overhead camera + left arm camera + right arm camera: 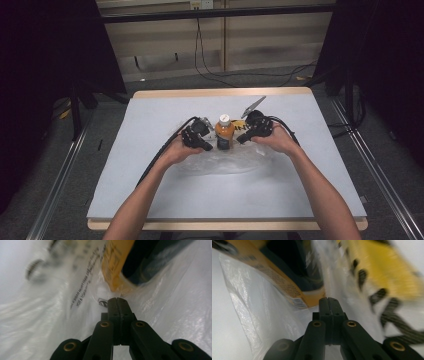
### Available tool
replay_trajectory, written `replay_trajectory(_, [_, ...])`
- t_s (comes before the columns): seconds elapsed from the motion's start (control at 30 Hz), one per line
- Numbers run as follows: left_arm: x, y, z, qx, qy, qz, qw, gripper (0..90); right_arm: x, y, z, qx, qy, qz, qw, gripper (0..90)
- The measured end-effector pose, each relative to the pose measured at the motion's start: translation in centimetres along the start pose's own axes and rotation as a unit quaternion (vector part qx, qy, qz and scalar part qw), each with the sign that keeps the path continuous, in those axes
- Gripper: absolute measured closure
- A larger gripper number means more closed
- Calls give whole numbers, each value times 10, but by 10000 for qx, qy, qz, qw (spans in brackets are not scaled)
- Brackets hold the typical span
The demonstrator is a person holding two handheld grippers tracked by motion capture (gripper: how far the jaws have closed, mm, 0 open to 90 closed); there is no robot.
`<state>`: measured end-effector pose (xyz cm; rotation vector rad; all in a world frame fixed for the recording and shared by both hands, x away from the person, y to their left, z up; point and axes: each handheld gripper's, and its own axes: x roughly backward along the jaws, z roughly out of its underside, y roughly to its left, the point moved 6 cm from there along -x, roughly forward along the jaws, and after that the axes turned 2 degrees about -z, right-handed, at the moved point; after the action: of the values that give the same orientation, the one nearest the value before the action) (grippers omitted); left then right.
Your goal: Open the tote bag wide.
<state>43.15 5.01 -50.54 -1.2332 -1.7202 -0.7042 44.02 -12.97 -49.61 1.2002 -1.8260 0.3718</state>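
Standing upright near the middle of the pale grey table (150,190), a small bottle of orange liquid with a white cap (224,131) sits inside a clear, crinkled plastic bag (225,162) with black and yellow printing. The bag's loose film spreads flat on the table toward the person, in front of the bottle.

Left gripper (204,144): held just left of the bottle, at the bag's edge. In the left gripper view its jaws are pressed together, tips (118,301) pinching the bag's film (50,322) beside printed lettering; the bottle's orange label (115,262) shows through the plastic just beyond.

Right gripper (241,138): held just right of the bottle, a grey three-cornered plate (254,105) rising above it. In the right gripper view its jaws are likewise pressed together at the tips (330,301) on the film (262,315), with the bottle's label (287,287) close ahead and the yellow-and-black print (387,272) blurred at right.

Both forearms enter from the near edge.
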Motion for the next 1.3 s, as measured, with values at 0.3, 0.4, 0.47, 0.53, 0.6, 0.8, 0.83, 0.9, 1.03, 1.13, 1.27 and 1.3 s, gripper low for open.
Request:
replay_trajectory(0.3, [1,-34,20,-287,-97,182,9994,900,-27,-13,-5,-297,208,117,9993,900])
replay_trajectory(0.4, [3,-51,24,-523,-82,223,9983,900,-30,-24,-12,-492,165,356,9980,900])
replay_trajectory(0.47, [4,-64,27,-614,-112,207,9978,900,-31,-32,-17,-581,153,483,9970,900])
replay_trajectory(0.53, [6,-78,31,-802,-48,227,9965,900,-33,-41,-23,-693,92,603,9957,900])
replay_trajectory(0.6, [9,-91,35,-1061,55,246,9940,900,-35,-51,-27,-829,30,654,9944,900])
replay_trajectory(0.8, [13,-116,44,-1264,29,355,9913,900,-33,-80,-35,-1117,39,1115,9875,900])
replay_trajectory(0.83, [13,-119,45,-1181,-19,381,9923,900,-32,-85,-35,-1190,5,1055,9873,900])
replay_trajectory(0.9, [15,-124,47,-1322,60,416,9903,900,-30,-92,-35,-1207,33,1224,9851,900])
replay_trajectory(1.03, [15,-133,50,-1190,-24,547,9914,900,-29,-100,-36,-1280,74,1424,9815,900])
replay_trajectory(1.13, [16,-136,53,-1288,-76,580,9899,900,-29,-104,-37,-1397,31,1566,9777,900])
replay_trajectory(1.27, [18,-138,57,-1241,-84,681,9899,900,-28,-110,-38,-1515,-53,1666,9743,900])
replay_trajectory(1.3, [18,-138,57,-1257,-84,688,9896,900,-28,-111,-38,-1484,-61,1715,9739,900])
